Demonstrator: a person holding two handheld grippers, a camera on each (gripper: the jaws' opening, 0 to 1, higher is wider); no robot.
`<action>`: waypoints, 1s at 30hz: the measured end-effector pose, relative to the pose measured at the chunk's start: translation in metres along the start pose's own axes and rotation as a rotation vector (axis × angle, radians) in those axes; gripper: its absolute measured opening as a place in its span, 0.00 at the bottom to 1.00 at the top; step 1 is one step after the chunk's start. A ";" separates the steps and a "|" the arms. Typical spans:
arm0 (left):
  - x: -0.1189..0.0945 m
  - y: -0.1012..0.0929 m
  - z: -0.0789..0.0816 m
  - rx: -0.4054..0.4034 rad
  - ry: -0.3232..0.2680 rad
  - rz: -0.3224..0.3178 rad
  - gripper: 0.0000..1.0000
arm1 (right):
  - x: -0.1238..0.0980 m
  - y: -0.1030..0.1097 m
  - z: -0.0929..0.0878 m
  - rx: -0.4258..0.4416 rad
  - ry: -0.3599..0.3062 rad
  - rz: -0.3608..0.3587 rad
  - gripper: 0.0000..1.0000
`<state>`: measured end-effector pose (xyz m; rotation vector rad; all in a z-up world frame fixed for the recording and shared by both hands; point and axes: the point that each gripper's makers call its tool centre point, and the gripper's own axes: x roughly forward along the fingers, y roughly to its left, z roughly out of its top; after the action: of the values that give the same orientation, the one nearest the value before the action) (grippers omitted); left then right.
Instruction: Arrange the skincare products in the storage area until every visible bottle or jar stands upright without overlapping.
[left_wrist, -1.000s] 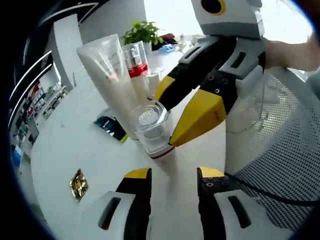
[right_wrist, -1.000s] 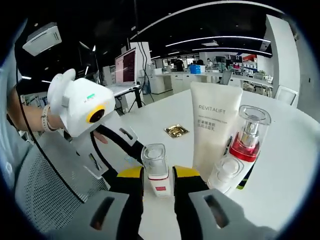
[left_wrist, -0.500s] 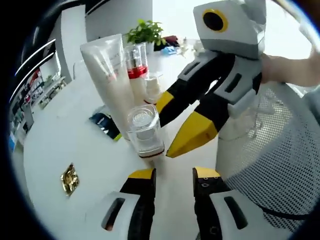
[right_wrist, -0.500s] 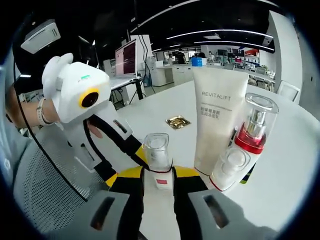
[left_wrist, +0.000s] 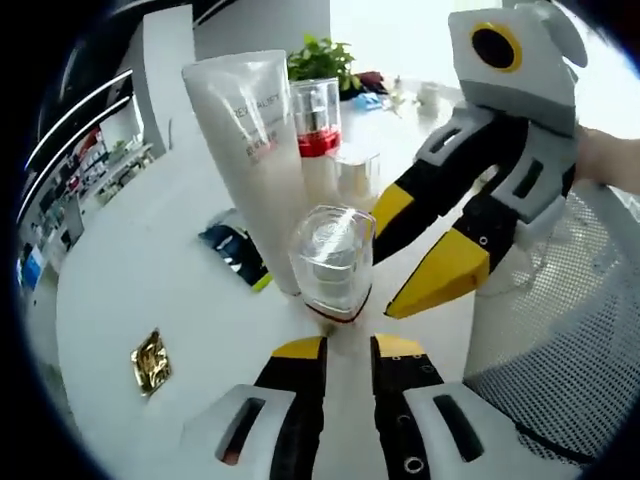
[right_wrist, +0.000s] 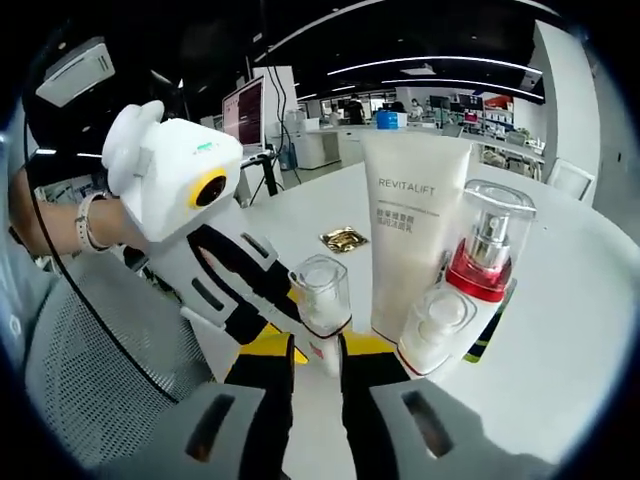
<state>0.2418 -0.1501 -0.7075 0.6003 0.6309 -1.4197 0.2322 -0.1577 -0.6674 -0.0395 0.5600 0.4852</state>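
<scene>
A white worktop (left_wrist: 120, 270) is seen carrying a small gold foil packet (left_wrist: 150, 362), lying flat and well apart from the other items. A dark blue and yellow-green flat packet (left_wrist: 232, 252) is laid on the worktop. A potted green plant (left_wrist: 322, 62) is placed at the far edge. A white mesh chair back (right_wrist: 90, 370) is seen beside the worktop. A monitor (right_wrist: 247, 108) on a stand and rows of desks (right_wrist: 440, 125) under ceiling light strips are visible in the background.
</scene>
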 end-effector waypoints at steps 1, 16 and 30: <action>0.001 0.000 0.000 -0.005 0.000 0.000 0.14 | 0.000 -0.001 -0.001 0.000 0.004 -0.002 0.17; 0.013 0.004 0.003 -0.051 -0.002 0.022 0.09 | -0.019 -0.033 -0.022 0.018 0.089 -0.073 0.14; 0.021 0.004 0.011 -0.064 -0.023 0.028 0.06 | -0.026 -0.055 -0.032 0.044 0.112 -0.137 0.13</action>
<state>0.2477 -0.1718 -0.7147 0.5396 0.6457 -1.3733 0.2214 -0.2232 -0.6863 -0.0625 0.6728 0.3386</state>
